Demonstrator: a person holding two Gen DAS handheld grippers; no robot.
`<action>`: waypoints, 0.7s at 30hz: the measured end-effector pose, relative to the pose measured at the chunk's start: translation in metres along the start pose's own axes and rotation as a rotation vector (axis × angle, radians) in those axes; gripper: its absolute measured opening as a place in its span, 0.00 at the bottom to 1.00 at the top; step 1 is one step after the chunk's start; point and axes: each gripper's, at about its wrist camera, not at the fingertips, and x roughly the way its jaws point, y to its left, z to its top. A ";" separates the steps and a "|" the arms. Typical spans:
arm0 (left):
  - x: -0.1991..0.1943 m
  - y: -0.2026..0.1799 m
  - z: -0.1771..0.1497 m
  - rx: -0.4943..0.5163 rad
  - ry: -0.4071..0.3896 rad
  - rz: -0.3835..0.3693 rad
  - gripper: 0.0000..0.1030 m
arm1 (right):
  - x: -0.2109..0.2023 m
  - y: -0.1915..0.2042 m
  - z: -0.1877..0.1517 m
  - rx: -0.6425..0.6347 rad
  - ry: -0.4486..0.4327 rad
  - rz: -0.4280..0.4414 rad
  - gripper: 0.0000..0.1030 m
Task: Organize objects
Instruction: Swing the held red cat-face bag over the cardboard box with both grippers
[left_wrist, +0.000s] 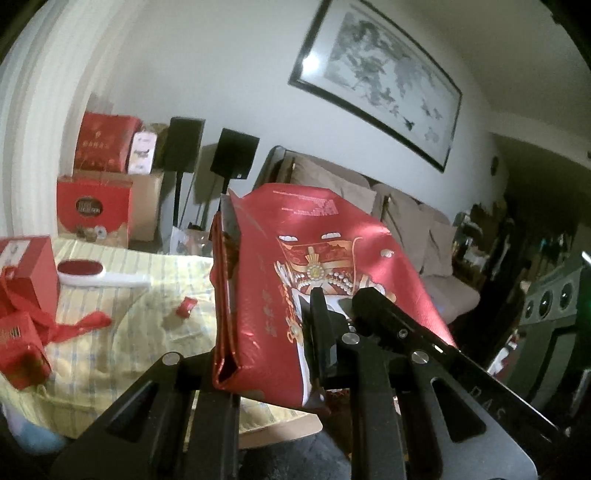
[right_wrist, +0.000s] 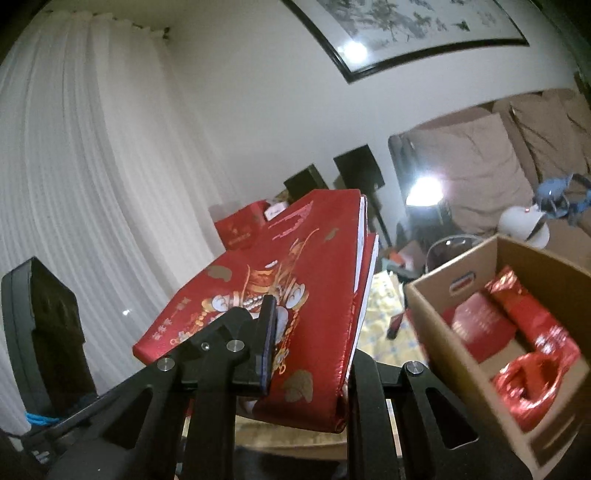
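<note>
Right of the right gripper (right_wrist: 306, 332): an open cardboard box (right_wrist: 436, 317) with red packets (right_wrist: 532, 321) inside. Clamped between both tongs, lifted off the yellow-striped cloth (left_wrist: 122, 295): a flat red gift bag (left_wrist: 280, 280), long axis running forward away from the cameras and tilted upward, far end raised. Left gripper (left_wrist: 273, 295) closed across the bag's width; right gripper likewise pinching it. Left of the left tongs: small red boxes (left_wrist: 26, 273).
</note>
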 end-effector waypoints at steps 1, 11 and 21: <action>-0.001 -0.006 0.001 0.024 -0.005 0.013 0.15 | 0.000 -0.001 0.001 0.001 0.000 0.004 0.15; 0.009 -0.020 0.012 0.111 0.036 -0.018 0.15 | -0.003 -0.015 0.013 -0.058 0.000 0.016 0.15; 0.020 -0.056 0.021 0.232 0.035 -0.056 0.16 | -0.016 -0.030 0.033 -0.148 0.002 0.006 0.16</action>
